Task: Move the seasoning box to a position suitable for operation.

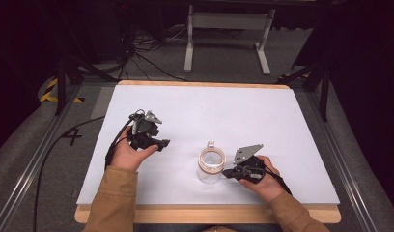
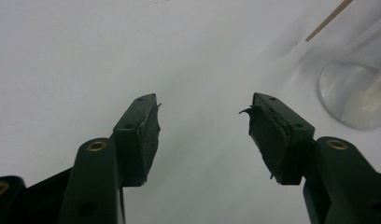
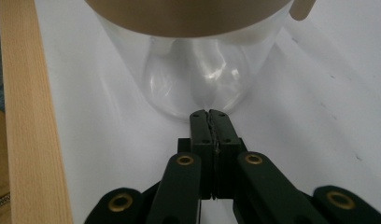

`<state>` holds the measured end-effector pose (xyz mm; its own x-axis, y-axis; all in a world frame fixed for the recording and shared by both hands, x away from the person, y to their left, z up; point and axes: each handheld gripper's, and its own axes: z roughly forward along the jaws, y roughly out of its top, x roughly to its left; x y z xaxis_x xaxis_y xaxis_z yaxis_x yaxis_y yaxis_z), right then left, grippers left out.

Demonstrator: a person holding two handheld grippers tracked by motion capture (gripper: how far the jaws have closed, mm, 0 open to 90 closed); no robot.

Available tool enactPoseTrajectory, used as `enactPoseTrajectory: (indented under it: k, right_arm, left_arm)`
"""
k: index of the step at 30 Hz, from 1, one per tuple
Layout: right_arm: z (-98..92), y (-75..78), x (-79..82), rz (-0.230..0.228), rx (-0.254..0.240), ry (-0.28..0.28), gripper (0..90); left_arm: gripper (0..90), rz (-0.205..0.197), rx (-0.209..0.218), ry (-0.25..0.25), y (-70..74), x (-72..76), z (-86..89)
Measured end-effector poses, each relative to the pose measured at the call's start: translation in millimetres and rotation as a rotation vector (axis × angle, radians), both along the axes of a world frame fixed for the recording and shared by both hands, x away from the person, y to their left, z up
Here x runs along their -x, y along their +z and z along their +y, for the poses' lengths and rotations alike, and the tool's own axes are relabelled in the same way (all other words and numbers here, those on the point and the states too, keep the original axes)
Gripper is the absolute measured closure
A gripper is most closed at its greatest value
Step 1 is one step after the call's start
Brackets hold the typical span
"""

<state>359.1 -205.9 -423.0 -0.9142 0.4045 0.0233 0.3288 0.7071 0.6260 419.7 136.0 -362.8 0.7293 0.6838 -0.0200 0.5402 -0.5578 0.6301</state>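
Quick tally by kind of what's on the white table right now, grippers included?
Clear glass jar with a tan band at its rim: 1
Handheld grippers: 2, the left gripper with jaws apart, the right gripper with jaws together at the jar's side
Total: 3

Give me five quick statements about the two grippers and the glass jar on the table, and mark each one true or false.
1. The left gripper has its jaws spread apart. True.
2. The right gripper is wide open. False: its jaws are pressed together.
3. The glass jar stands upright on the white table. True.
4. The left gripper is clamped on the jar. False: nothing is between its jaws, and the jar sits off to its side.
5. The right gripper's tips point at the jar's base, close to the glass. True.
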Motion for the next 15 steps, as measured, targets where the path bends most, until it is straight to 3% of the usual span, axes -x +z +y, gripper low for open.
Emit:
enactPoseTrajectory:
  k: [4,6,9,12,14,15]
  right_arm:
    - [-5.7,3.5,-0.3,-0.013,-0.026,-0.010,90.0]
    - [-11.8,6.0,-1.0,-0.021,-0.031,-0.027,90.0]
    - [-21.8,8.0,-1.6,-0.025,-0.049,-0.061,90.0]
    - [-32.9,9.3,-1.6,-0.031,-0.060,-0.093,90.0]
    - [-38.1,9.5,-0.8,-0.031,-0.063,-0.108,90.0]
    - [-40.6,9.4,-0.2,-0.032,-0.065,-0.115,90.0]
  left_arm:
    - [48.9,-0.021,-0.005,-0.038,0.5,0.0,-5.8]
    - [52.3,-0.009,0.011,-0.055,2.0,-0.7,-7.5]
    - [54.4,-0.022,0.046,-0.078,5.1,-0.9,-12.6]
    - [62.7,-0.025,0.142,-0.182,11.6,0.9,-23.5]
    - [66.9,0.007,0.199,-0.245,16.3,-0.5,-30.7]
    - [67.7,-0.006,0.220,-0.260,18.3,0.4,-35.6]
